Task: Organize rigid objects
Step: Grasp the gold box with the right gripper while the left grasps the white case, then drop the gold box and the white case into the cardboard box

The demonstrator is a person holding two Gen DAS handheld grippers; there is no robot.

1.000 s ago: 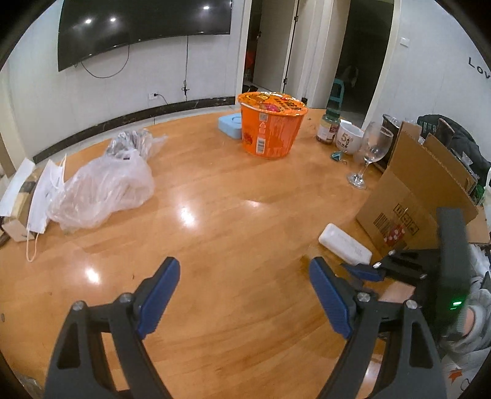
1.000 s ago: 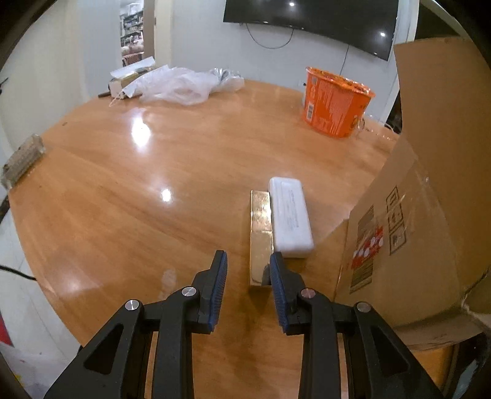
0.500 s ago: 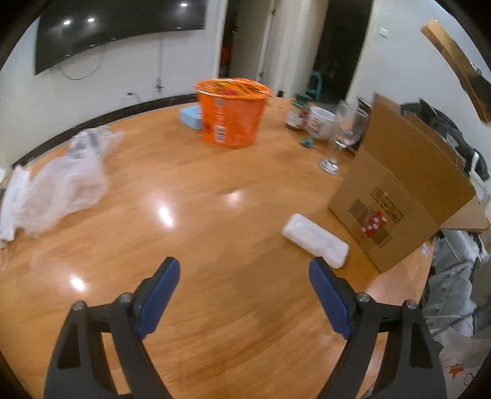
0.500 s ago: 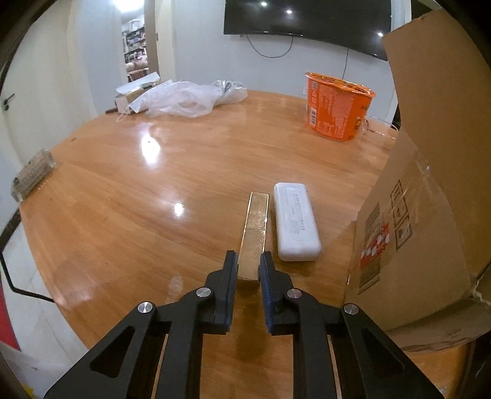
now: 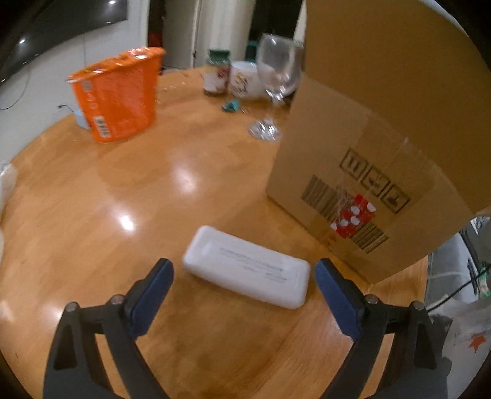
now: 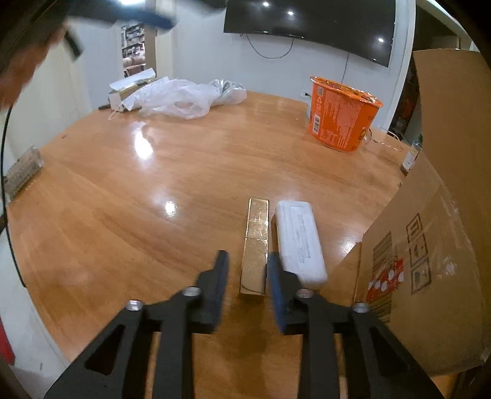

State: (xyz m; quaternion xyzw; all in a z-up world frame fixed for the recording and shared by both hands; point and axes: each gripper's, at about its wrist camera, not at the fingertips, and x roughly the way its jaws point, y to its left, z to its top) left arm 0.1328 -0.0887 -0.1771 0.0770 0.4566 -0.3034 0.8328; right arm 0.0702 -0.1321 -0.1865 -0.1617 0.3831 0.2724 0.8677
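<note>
Fingers of your right gripper (image 6: 247,285) part-open, straddling gold box (image 6: 256,245) beside white case (image 6: 299,241); your left gripper (image 5: 242,285) wide, empty.

Wooden desk (image 6: 129,214), glossy, light glare. Far left: crumpled clear plastic bag (image 6: 181,98) beside a small carton (image 6: 122,92). Far right: orange instant-noodle tub (image 6: 340,113), upright. Wine glass (image 5: 276,76), jar (image 5: 218,73) and white mug (image 5: 245,79) grouped behind. Dark TV (image 6: 310,21) on far wall.
</note>
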